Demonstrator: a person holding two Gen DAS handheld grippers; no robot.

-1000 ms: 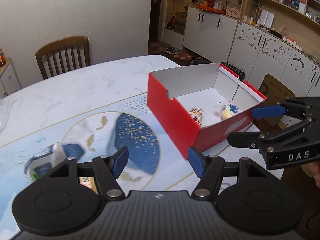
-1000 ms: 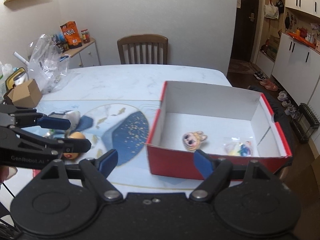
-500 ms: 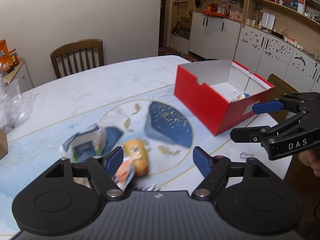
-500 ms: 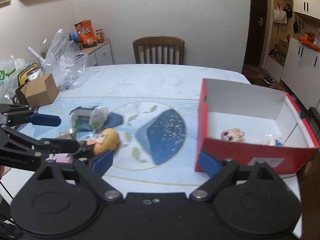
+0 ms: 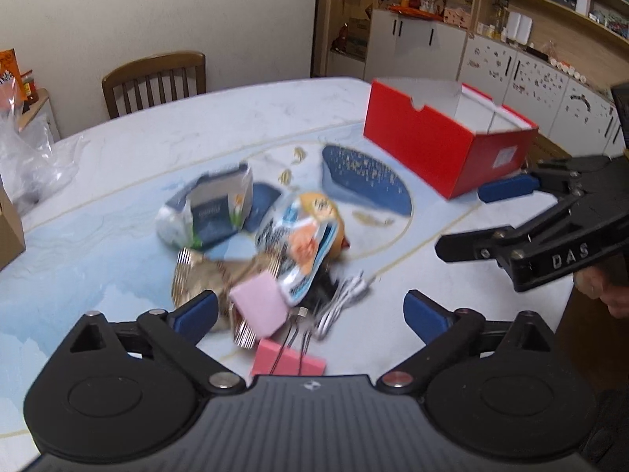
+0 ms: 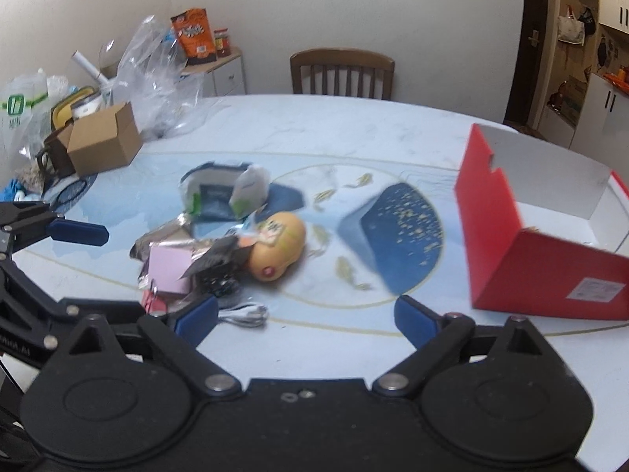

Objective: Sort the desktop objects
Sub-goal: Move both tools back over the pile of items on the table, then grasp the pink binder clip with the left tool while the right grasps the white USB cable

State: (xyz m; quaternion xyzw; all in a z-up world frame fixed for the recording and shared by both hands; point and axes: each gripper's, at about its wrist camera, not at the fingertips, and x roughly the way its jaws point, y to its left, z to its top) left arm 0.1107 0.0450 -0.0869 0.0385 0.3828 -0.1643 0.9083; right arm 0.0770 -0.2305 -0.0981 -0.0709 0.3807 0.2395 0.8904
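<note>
"DAS" on right gripper [image 5: 464, 220] arm; partial "…obot.AI" on left gripper [image 6: 94, 259] arm.

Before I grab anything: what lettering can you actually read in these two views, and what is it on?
"DAS": embossed on the right gripper, seen from the left wrist.
Red box sticker: too small to read.
Orange snack bag, pile wrappers, green-marked plastic bag: blurred, unreadable.
Left gripper lettering: cut off, unreadable.
</note>
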